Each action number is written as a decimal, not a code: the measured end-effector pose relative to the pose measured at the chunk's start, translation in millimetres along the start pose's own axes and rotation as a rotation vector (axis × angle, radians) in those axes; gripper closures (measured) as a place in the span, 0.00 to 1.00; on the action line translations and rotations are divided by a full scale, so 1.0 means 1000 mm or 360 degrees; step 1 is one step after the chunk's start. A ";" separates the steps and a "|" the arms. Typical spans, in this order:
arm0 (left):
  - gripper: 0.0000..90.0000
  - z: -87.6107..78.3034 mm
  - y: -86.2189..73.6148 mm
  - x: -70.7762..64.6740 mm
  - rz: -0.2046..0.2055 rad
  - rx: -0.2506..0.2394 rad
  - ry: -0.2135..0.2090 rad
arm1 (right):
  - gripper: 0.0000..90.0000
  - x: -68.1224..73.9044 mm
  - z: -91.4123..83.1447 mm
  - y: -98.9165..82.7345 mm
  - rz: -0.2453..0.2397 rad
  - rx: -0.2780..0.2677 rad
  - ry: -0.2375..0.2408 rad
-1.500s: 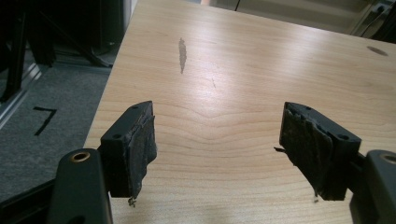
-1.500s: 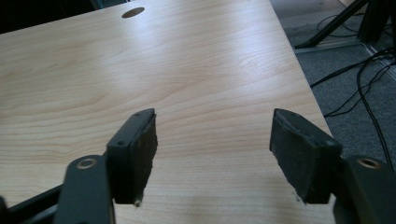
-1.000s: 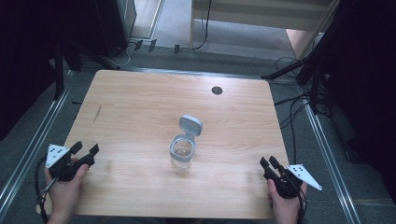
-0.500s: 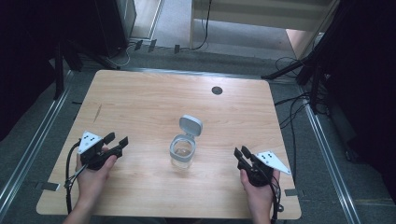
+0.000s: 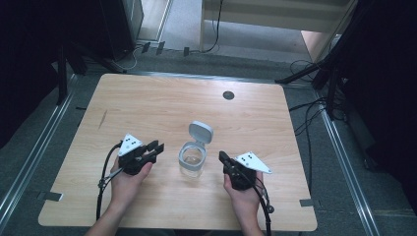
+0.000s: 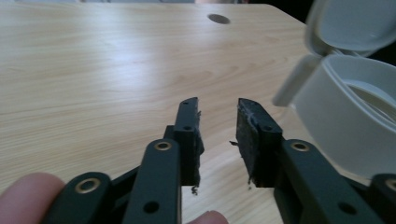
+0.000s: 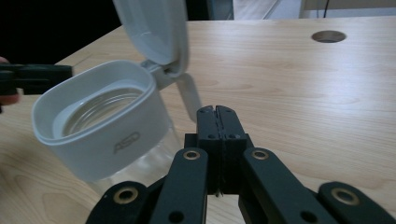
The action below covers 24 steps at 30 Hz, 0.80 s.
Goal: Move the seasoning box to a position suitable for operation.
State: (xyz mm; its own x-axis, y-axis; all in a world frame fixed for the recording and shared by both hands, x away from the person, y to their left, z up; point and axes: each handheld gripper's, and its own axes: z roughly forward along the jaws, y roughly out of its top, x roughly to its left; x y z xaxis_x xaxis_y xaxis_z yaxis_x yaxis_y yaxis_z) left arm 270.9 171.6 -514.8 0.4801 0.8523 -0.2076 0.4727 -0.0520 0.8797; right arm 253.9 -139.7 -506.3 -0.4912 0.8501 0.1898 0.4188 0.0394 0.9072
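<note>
A clear jar (image 5: 191, 164) with a grey-white collar and a flip lid (image 5: 201, 132) stands near the middle of the wooden desk (image 5: 162, 103), between the two grippers. The lid is swung open and stands up from a hinge on the far side of the jar's mouth.

The left gripper (image 5: 156, 148) is held in the person's left hand (image 5: 125, 183) just to the left of the jar, apart from it. Its jaws point toward the jar and are spread a little, with a clear gap between the pads and nothing in that gap. In the left gripper view the jar (image 6: 355, 116) sits ahead and to the right of the jaws, near them, its open lid (image 6: 352, 25) rising above the rim. A fingertip shows at the lower left beside that gripper's body.

The right gripper (image 5: 223, 158) is held in the right hand (image 5: 243, 196) just to the right of the jar. Its jaws are pressed together, pad against pad, holding nothing. In the right gripper view (image 7: 217, 112) the jar (image 7: 100, 128) stands just left of the jaw tips, with the raised lid (image 7: 154, 30) above and ahead of them; whether the tips touch the jar cannot be told.

A round hole (image 5: 228, 95) lies in the desk well beyond both pairs of jaws. A cable (image 5: 103, 182) trails from the left gripper along the forearm.
</note>
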 end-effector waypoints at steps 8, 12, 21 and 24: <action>0.91 0.013 0.000 -0.025 0.0094 0.0026 -0.0116 | 1.00 0.019 0.010 -0.001 -0.0032 0.0021 0.0051; 0.93 0.012 0.000 -0.027 0.0113 0.0032 -0.0127 | 1.00 0.023 0.011 -0.002 -0.0037 0.0022 0.0054; 0.97 0.013 -0.001 -0.033 0.0140 0.0049 -0.0153 | 1.00 0.027 0.014 -0.003 -0.0034 0.0030 0.0059; 0.99 0.013 -0.001 -0.034 0.0143 0.0045 -0.0155 | 1.00 0.027 0.014 -0.003 -0.0026 0.0028 0.0060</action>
State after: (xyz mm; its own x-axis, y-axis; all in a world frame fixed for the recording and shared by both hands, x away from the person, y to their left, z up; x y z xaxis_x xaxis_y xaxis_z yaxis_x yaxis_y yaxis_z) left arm 263.5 136.4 -514.4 0.5902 0.7891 -0.1700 0.4443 -0.1418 0.8846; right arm 249.8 -109.5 -509.2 -0.5264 0.8290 0.1891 0.4234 0.0626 0.9038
